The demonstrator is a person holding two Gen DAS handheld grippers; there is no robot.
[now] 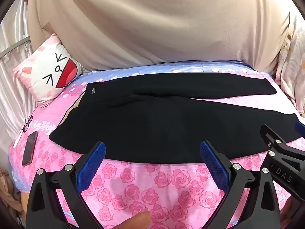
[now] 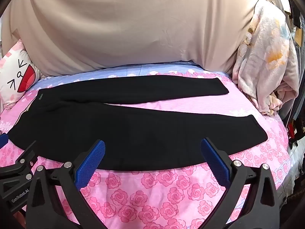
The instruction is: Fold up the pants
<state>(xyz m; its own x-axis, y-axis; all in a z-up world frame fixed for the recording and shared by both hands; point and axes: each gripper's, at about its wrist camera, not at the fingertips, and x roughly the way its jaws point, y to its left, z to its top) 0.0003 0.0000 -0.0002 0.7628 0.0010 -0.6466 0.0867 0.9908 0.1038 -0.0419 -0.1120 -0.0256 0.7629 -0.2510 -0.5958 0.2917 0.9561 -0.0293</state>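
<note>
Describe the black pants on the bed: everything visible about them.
The black pants lie flat and unfolded on the pink rose-print bedspread, waist toward the cartoon pillow side, legs spread apart in a narrow V toward the other side. The fabric looks soft, matte and knit-like, with slight wrinkles near the crotch. A small pale logo sits by the waistband. Both hems lie squarely cut. Nothing grips them; only the bedspread touches them.

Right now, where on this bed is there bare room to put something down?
Bare bedspread runs along the near edge, between the black pants and both sets of open fingers. A narrow wedge shows between the two legs. The left side is crowded: phone, glasses, cat pillow. A bundled blanket fills the far right.
</note>
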